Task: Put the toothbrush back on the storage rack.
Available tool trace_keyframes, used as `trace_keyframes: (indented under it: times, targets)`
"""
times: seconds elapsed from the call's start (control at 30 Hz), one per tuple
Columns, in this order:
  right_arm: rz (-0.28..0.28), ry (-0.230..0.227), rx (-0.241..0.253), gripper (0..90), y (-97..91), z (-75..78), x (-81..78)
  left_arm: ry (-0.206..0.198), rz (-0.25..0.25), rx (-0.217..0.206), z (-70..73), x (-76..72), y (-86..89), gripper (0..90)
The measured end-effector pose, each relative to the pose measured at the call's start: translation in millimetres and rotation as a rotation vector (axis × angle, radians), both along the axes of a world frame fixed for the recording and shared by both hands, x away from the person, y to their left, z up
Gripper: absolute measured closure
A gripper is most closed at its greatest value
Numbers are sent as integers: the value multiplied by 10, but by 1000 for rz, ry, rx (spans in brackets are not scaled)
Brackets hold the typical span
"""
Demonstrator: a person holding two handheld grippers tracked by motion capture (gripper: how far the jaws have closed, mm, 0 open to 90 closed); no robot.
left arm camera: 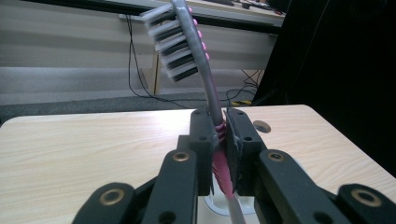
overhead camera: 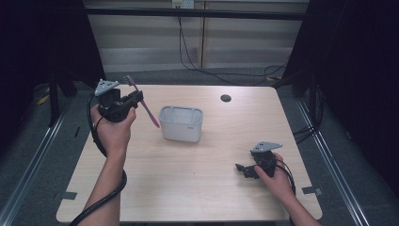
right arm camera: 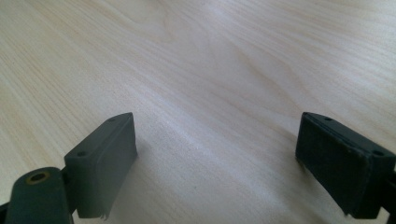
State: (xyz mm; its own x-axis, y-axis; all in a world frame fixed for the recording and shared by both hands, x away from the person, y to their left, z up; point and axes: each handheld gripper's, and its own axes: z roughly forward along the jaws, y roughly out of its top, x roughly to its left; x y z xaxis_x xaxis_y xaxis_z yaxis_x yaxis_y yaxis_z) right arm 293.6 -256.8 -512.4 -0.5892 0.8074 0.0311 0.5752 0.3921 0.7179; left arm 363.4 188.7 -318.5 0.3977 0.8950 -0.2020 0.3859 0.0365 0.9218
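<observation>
My left gripper [overhead camera: 136, 98] is raised above the table's left side, shut on a pink and grey toothbrush [overhead camera: 147, 111]. In the left gripper view the jaws clamp the toothbrush [left arm camera: 211, 88] at its ribbed pink grip, bristle head up and its lower end hanging below the jaws. A white rectangular holder [overhead camera: 181, 123] stands on the table just right of that gripper, below the toothbrush's lower tip. My right gripper [overhead camera: 241, 168] rests low at the front right of the table. Its jaws stand wide apart in the right gripper view [right arm camera: 215, 163], with nothing but bare wood between them.
The light wooden table [overhead camera: 211, 188] has a round cable hole [overhead camera: 226, 98] at the back right. Black cables [overhead camera: 193, 61] lie on the floor behind it, and dark curtains hang on both sides.
</observation>
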Motion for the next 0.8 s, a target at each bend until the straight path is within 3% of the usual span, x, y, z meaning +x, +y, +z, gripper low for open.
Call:
trace_keyframes:
  times: [0.7, 0.8]
  targets:
    - [1, -1, 0, 118, -1, -1, 1, -18, -11, 11, 117, 132, -59, 820]
    - [-1, -1, 1, 118, 1, -1, 0, -15, -16, -17, 112, 157, -65, 820]
